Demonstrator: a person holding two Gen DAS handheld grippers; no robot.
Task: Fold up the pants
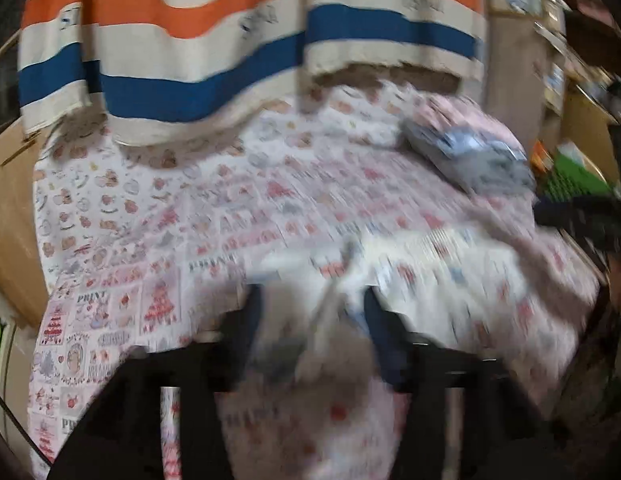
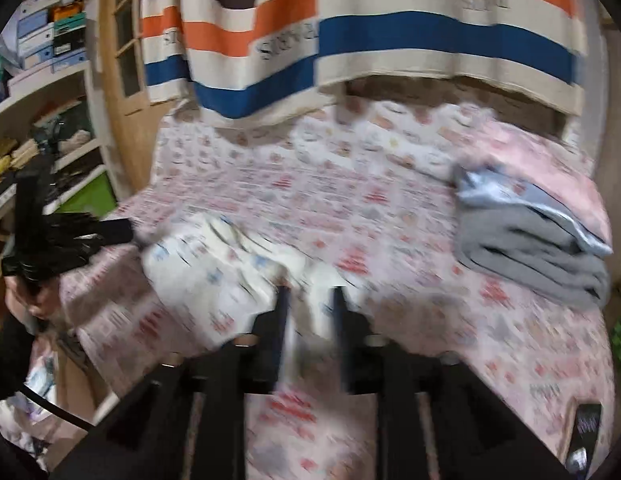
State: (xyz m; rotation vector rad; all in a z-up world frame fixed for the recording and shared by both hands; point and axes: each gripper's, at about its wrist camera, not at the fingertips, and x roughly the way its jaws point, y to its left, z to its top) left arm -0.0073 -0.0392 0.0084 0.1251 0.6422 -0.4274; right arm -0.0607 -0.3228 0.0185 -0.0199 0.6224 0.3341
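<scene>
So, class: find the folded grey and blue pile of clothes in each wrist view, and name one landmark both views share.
Left wrist view: the folded grey and blue pile lies at the upper right, on the bed's far right side.
Right wrist view: the same pile lies at the right edge, about mid-height, larger and sharper.
Shared landmark: the striped curtain with orange and blue bands, hanging behind the bed.

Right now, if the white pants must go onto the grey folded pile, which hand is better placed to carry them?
Right, probably. The grey folded pile lies on the bed's right side, close to the right tool, which has the white pants between its fingers. The left tool is farther off.
</scene>
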